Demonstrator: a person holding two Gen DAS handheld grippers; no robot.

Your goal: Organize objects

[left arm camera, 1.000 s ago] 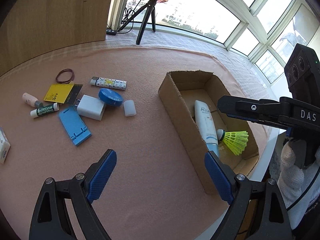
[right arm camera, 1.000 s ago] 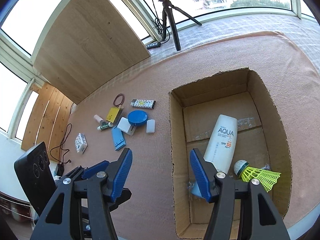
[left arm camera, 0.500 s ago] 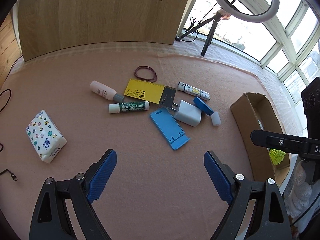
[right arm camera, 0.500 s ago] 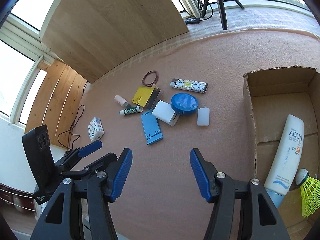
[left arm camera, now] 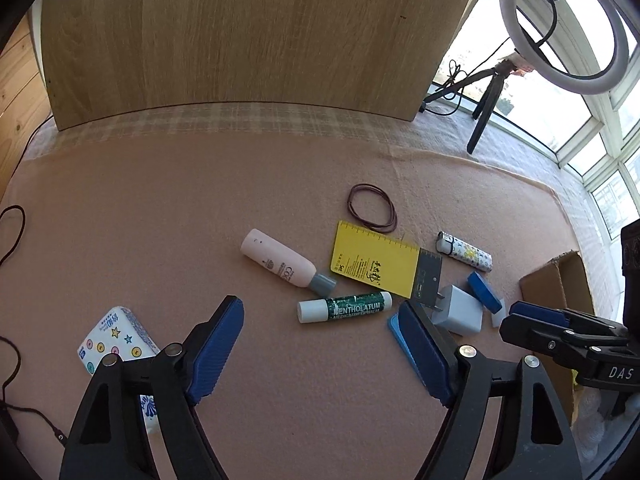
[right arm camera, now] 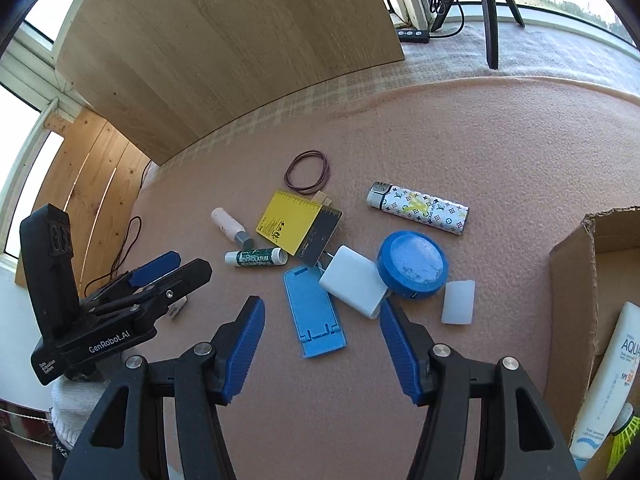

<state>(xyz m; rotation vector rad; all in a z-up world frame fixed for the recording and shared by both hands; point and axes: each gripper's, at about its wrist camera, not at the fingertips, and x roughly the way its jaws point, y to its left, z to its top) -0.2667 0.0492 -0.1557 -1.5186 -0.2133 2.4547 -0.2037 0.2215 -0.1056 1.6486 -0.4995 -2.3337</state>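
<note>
Box (right arm camera: pixel 570 280) holds the tube (right arm camera: pixel 608 380); both hand-held grippers, left (left arm camera: pixel 320 344) and right (right arm camera: pixel 322 344), gape empty; advise centring the stand (right arm camera: pixel 314 312), left of box, squarely between pads.

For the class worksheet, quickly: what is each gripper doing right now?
Left gripper: open, holding nothing.
Right gripper: open, holding nothing, above the blue phone stand.

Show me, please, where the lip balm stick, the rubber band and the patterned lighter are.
lip balm stick (left arm camera: pixel 345 307), left wrist view, green label.
rubber band (right arm camera: pixel 307 171), right wrist view, near strand.
patterned lighter (right arm camera: pixel 418 208), right wrist view, mid body.
</note>
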